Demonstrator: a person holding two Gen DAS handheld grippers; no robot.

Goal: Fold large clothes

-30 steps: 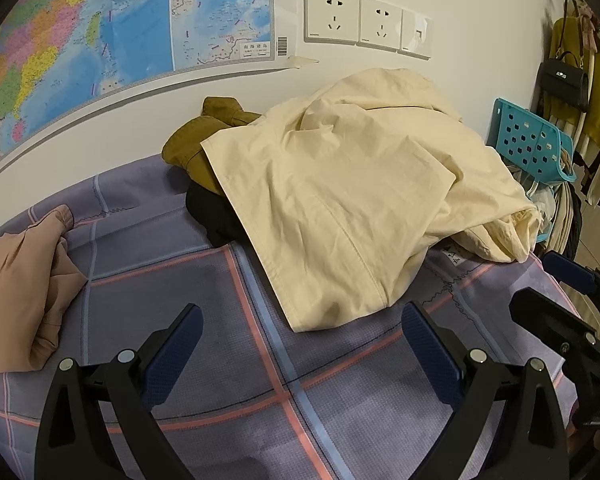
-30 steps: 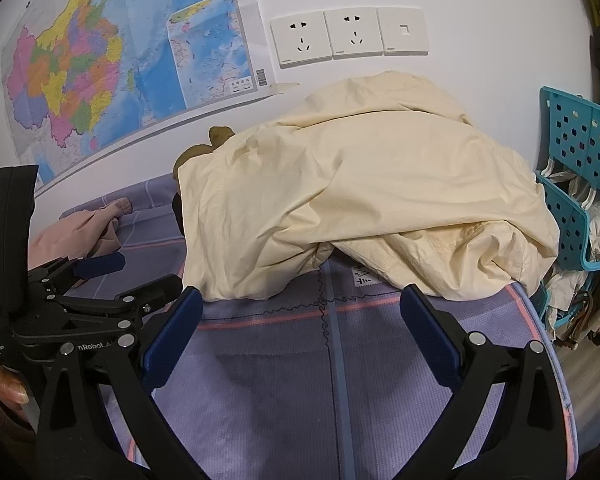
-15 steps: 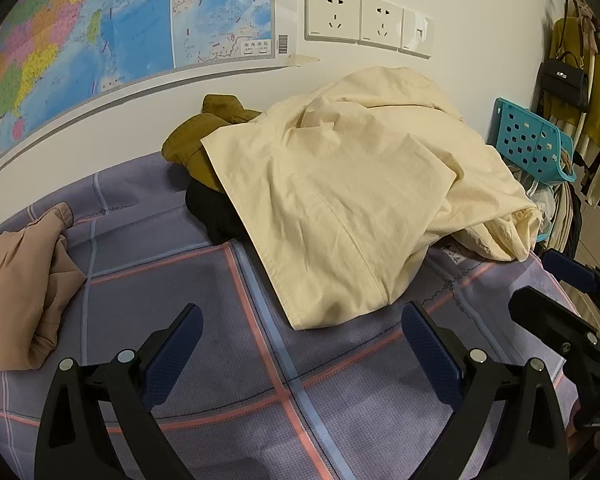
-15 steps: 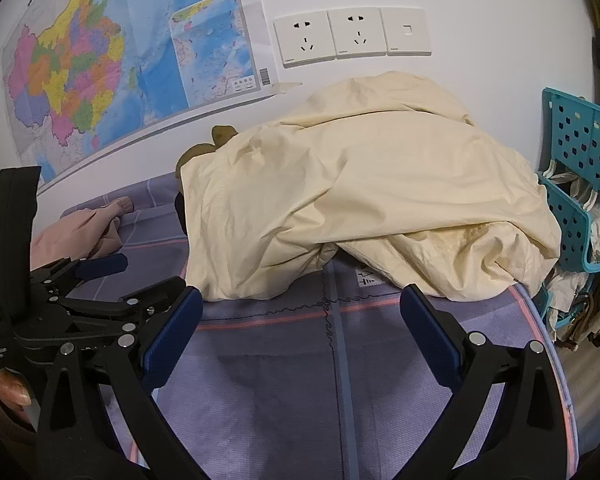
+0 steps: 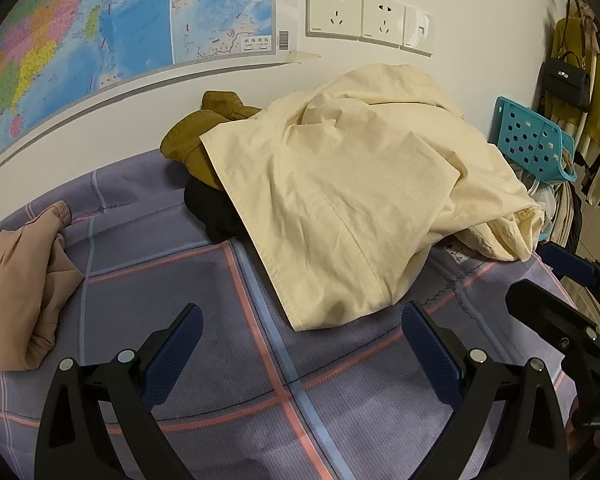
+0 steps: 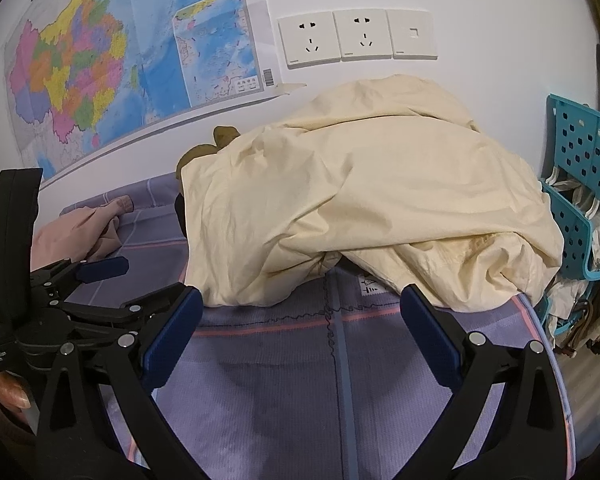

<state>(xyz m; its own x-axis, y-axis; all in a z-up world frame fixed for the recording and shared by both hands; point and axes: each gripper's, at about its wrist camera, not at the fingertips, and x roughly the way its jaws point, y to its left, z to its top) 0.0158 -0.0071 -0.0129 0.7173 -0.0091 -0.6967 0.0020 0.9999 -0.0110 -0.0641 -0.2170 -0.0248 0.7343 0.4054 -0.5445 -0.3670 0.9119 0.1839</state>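
Note:
A large cream garment [image 5: 352, 200] [image 6: 364, 204] lies crumpled over a pile on the purple plaid bedspread [image 5: 228, 360] [image 6: 340, 380], against the wall. Under it show a mustard-brown garment [image 5: 204, 132] [image 6: 224, 136] and a black one [image 5: 212, 212]. A pink-beige garment [image 5: 16, 292] [image 6: 76, 232] lies at the left. My left gripper [image 5: 300, 336] hovers open over the spread, just short of the cream hem. My right gripper [image 6: 300, 320] is open too, close to the cream garment's front edge. Nothing is held in either.
A wall with a coloured map [image 6: 112, 68] and sockets [image 6: 356, 36] backs the bed. A turquoise perforated rack [image 5: 536, 140] [image 6: 580, 184] with hangers stands at the right edge, and a black bag [image 5: 564, 84] hangs beyond it. The other gripper shows at each view's side.
Both grippers have edged slightly forward toward the cream garment. The clothes have not moved, and both grippers stay open.

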